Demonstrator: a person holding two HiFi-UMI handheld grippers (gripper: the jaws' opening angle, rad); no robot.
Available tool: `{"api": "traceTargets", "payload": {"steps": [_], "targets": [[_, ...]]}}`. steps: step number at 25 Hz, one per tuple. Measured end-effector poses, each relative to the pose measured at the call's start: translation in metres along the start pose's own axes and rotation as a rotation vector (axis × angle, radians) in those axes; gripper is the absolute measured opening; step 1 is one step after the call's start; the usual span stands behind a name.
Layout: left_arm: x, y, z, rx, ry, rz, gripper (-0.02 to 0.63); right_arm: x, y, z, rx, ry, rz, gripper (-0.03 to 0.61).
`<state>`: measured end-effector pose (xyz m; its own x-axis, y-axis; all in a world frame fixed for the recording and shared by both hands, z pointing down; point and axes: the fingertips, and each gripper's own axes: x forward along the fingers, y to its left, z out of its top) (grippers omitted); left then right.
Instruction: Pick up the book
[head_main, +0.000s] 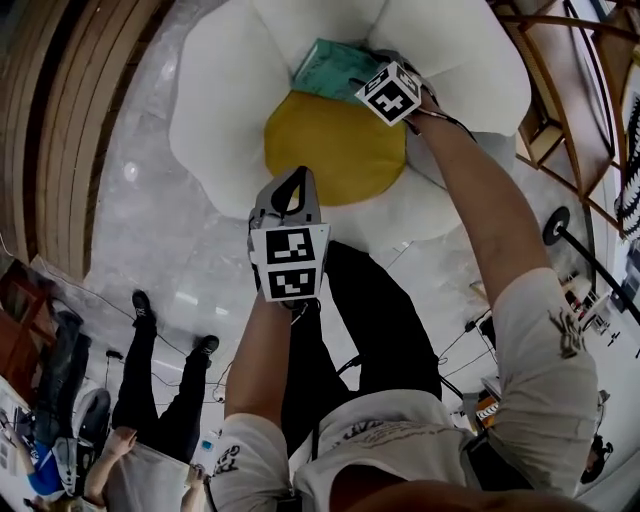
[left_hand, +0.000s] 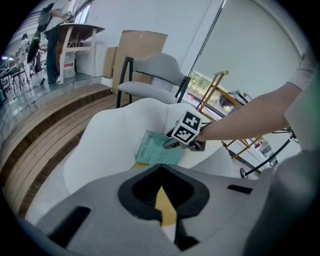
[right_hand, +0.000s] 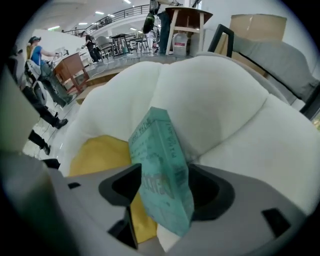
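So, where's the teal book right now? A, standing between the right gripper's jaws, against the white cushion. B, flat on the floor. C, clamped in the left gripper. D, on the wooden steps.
A: the right gripper view shows the teal book standing on edge between the open jaws of the right gripper, with the white cushion right behind it.

No words or numbers can be read for certain. The teal book (right_hand: 160, 170) bears dark print on its cover and along its edge, too blurred to make out. The left tool (head_main: 295, 185) and the right tool (head_main: 372, 72) carry black-and-white square markers without letters. Dark print on the shirt sleeve (head_main: 568, 335) is illegible
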<state>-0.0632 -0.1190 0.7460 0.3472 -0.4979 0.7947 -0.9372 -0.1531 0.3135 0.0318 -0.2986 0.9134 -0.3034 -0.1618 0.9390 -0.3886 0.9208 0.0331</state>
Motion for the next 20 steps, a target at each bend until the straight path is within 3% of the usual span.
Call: {"api": "traceTargets", "payload": {"steps": [6, 13, 20], "targets": [[-0.002, 0.011, -0.017, 0.037, 0.034, 0.007, 0.02, 0.013, -0.01, 0.0, 0.025, 0.028, -0.003, 0.27], [0.0, 0.017, -0.032, 0.019, 0.058, 0.008, 0.02, 0.024, -0.011, -0.003, -0.006, 0.071, 0.015, 0.269], [0.006, 0.01, -0.039, 0.013, 0.065, -0.006, 0.02, 0.022, -0.001, -0.008, -0.136, 0.107, 0.066, 0.268]]}}
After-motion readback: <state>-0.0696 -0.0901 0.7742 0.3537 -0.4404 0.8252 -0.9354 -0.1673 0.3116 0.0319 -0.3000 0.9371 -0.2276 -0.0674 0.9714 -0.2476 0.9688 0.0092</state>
